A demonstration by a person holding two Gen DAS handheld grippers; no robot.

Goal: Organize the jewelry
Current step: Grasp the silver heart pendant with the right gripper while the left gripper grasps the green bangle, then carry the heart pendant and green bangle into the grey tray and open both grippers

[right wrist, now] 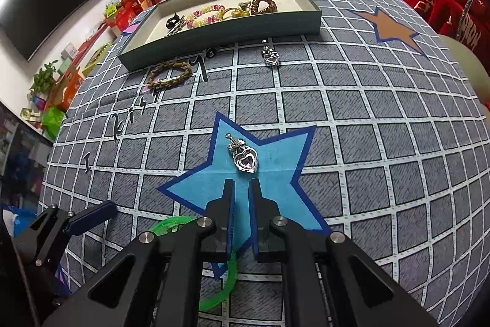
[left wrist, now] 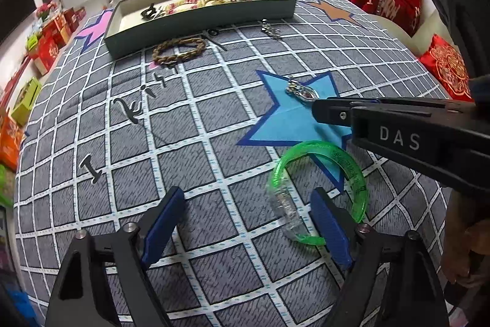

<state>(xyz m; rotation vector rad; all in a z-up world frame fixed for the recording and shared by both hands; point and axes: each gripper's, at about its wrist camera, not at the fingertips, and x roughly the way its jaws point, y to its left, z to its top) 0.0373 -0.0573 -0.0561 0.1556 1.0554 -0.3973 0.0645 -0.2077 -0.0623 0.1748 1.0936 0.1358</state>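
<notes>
A grey checked cloth with coloured stars covers the bench, and the jewelry lies on it in several places. The left gripper stands with its fingers wide apart; nothing is pressed between them. The green bangle lies flat on the cloth, and the right blue finger of this gripper sits inside the ring or over it, I cannot tell which, while the other finger is well apart on the bare cloth. The right gripper points down at the blue star; its fingers are narrow, almost together, and between them only the blue of the star shows. The heart pendant lies on this star just beyond the fingertips, not between them; whether the tips touch it I cannot tell. In the left wrist view the right gripper comes in from the right side and its tip is just beside the pendant. Farther away, a braided brown bracelet lies just in front of the tray, and a second small heart pendant lies near it on the cloth. Inside the tray there are a dark clip, a pink and yellow bead bracelet, a gold piece and a brown bead bracelet.
</notes>
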